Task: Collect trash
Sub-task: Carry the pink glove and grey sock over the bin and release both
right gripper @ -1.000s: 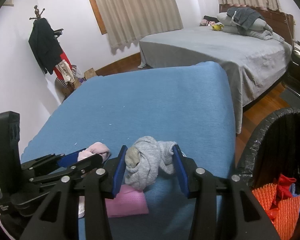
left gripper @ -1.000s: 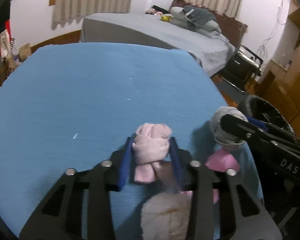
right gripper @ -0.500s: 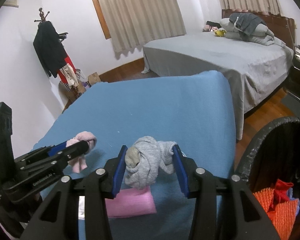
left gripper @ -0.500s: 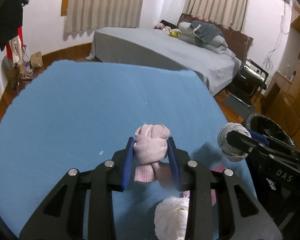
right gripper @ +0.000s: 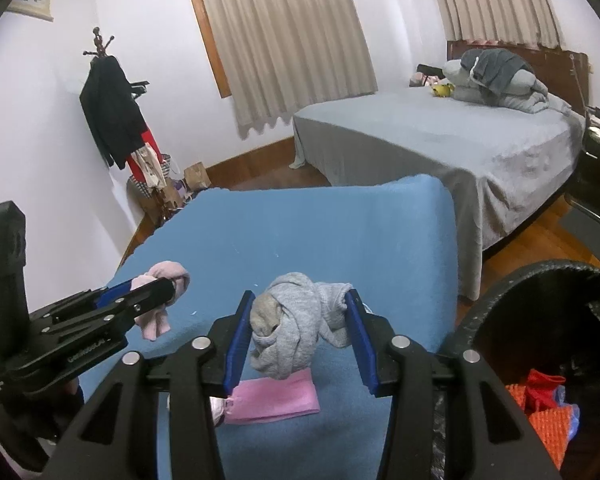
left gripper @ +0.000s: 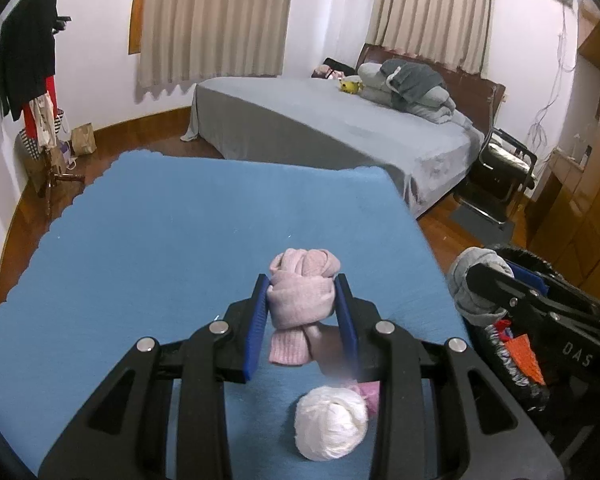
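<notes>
My left gripper (left gripper: 302, 304) is shut on a knotted pink cloth (left gripper: 300, 292) and holds it above the blue table (left gripper: 160, 240); it also shows in the right wrist view (right gripper: 168, 280). My right gripper (right gripper: 300, 312) is shut on a knotted grey cloth (right gripper: 292, 320), held above the table's right side near the black trash bin (right gripper: 500, 300). In the left wrist view the grey cloth (left gripper: 472, 284) hangs over the bin's edge area. A white crumpled ball (left gripper: 330, 422) and a pink folded cloth (right gripper: 276, 398) lie on the table below.
The bin holds orange and red items (right gripper: 548, 408). A grey bed (right gripper: 460, 140) stands behind the table, a black chair (left gripper: 500, 172) to the right, a coat rack (right gripper: 116, 120) by the left wall.
Both grippers have risen with their cloths, so the table looks farther below. The right gripper has moved toward the bin. The white ball and pink cloth stay on the table.
</notes>
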A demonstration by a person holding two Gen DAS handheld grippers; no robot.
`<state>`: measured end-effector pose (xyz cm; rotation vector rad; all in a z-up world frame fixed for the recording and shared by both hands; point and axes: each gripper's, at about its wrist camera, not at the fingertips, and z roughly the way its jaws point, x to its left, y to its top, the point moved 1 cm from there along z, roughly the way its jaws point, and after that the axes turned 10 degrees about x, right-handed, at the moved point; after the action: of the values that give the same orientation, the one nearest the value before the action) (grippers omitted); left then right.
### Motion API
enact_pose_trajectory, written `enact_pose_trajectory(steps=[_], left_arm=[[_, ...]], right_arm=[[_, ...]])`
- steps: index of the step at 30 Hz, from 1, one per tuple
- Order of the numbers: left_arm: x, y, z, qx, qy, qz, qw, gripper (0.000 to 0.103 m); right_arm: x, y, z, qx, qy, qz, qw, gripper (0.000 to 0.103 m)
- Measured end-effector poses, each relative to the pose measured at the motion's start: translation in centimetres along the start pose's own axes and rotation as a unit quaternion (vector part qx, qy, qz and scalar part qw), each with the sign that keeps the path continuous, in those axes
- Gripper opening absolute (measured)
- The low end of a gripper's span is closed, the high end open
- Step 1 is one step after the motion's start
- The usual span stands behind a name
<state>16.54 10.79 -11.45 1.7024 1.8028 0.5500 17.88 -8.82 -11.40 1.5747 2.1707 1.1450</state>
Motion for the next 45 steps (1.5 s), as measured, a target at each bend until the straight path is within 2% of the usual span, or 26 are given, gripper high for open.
enact_pose_trajectory(steps=[11,26,35,45], left_arm=[[-4.2,0.3,-2.8,-0.024,-0.021,0.022,0.9993,0.032],[-10.4,0.1,-4.7,-0.042,-0.058,0.065,0.9953,0.032],[-14.5,0.0,-4.4,-0.042,-0.086,0.089,0.9914,0.032],[-20.2,-0.4,-1.9,-0.024,-0.133,0.118,0.9837,0.032]], right_arm=[[-1.4,0.1,-4.9,-0.032,-0.015,0.003,0.999,0.045],[-6.3,-0.6,-11.8,-0.081,-0.072,0.037,0.993,0.045],[-9.5,-1.7,-14.3,-0.090,-0.108,0.062,0.988,0.045],[-13.5,-3.4,-16.0,-0.090,-0.147,0.097,0.980,0.045]])
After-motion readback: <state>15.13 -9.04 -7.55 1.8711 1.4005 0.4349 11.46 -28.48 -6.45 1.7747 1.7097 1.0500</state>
